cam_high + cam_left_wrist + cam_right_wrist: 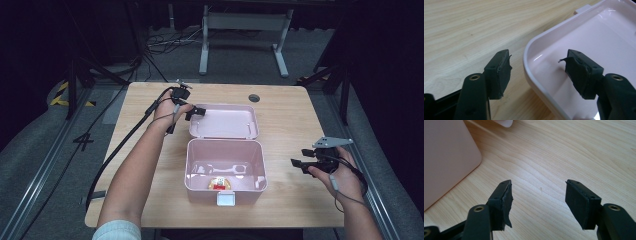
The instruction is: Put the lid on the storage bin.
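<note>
A pink plastic box (225, 150) stands open at the table's middle, its lid (224, 121) laid back flat behind it. A small red, yellow and white object (218, 183) lies inside near the front wall. My left gripper (196, 112) is at the lid's left edge. In the left gripper view its jaws straddle the rim of the lid (604, 32), one outside over the wood and one inside, with the left gripper (537, 56) open and its pads off the rim. My right gripper (300, 162) hovers open over bare wood to the right of the box (446, 157), and nothing is between the jaws of the right gripper (539, 183).
The box has a white latch (226, 199) on its front wall. A round cable hole (254, 98) sits near the table's far edge. The left gripper's black cable (120, 145) trails off the table's left side. A white frame (245, 30) stands on the floor beyond.
</note>
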